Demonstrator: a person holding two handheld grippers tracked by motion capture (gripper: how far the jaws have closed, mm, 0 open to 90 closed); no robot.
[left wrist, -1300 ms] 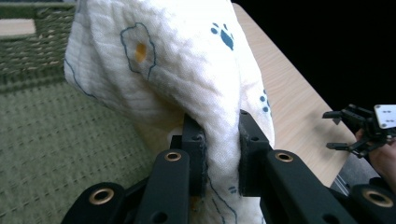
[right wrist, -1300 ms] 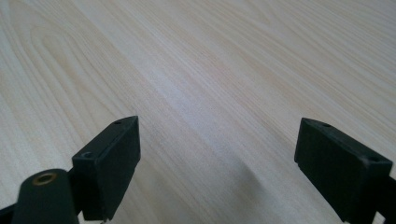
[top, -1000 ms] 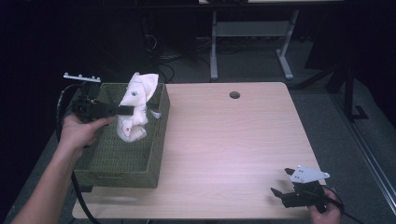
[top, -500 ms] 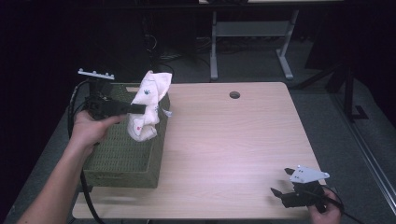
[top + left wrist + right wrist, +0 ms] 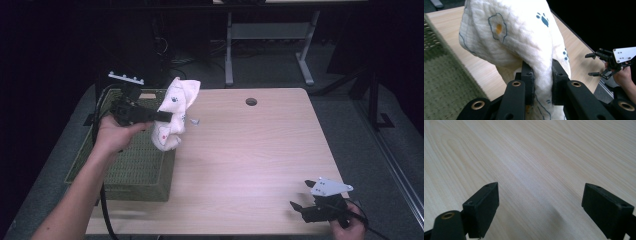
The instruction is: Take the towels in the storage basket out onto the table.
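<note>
Cloth (image 5: 175, 112): white, printed with paw marks and small figures; hangs bunched in the air at the basket's right edge, over the line where basket meets table, lower end dangling free.
Left gripper (image 5: 166, 116): clamped tight on a fold of the cloth about midway up, jaws level and pointing right; pinch on a gathered fold probably chosen so the whole piece lifts clear in one go. In the left gripper view (image 5: 542, 83) fabric squeezed between both pads, rest draped over and ahead of them.
Basket (image 5: 131, 172): green mesh, at the table's left side; looks empty where the floor shows.
Right gripper (image 5: 302, 201): wide open, nothing between the jaws, parked low at the near right corner, well apart from the cloth; likely waiting to take a free end once the cloth lies within reach. Bare wood ahead in the right gripper view (image 5: 540, 212).
Table (image 5: 250, 150): pale wood, bare across the middle, so room to lay the cloth out.
Step in hand, as judged: carrying the cloth from basket toward open tabletop.
</note>
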